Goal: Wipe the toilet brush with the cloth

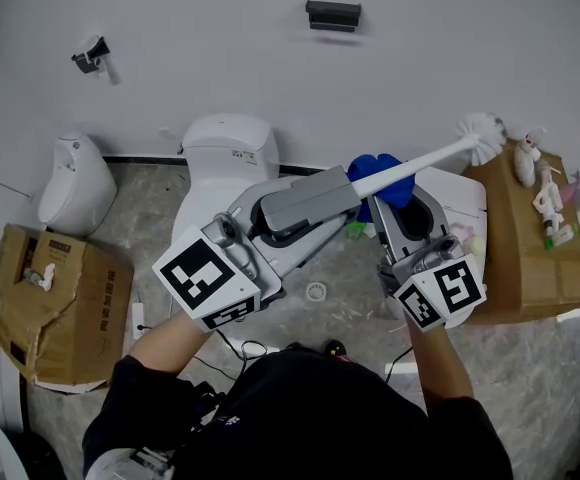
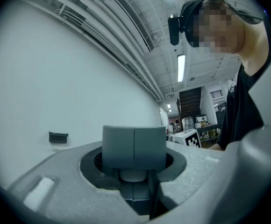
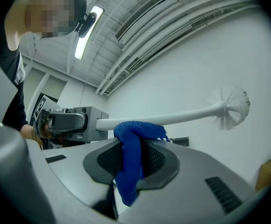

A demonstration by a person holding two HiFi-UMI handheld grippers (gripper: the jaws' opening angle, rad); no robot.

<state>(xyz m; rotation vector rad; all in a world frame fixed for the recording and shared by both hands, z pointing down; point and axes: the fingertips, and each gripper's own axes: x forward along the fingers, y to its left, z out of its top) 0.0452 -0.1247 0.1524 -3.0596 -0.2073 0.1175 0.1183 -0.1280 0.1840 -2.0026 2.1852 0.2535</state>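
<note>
A white toilet brush is held level in the air, its bristle head toward the right. My left gripper is shut on the end of its handle; in the left gripper view the grey pads meet over the white handle end. My right gripper is shut on a blue cloth. The cloth sticks up between the jaws and lies against the handle close to the left gripper. The bristle head is bare.
A white toilet stands by the wall, with a white urinal-like fixture to its left. Cardboard boxes sit at the left and right; the right one carries small items. A white unit lies under the right gripper.
</note>
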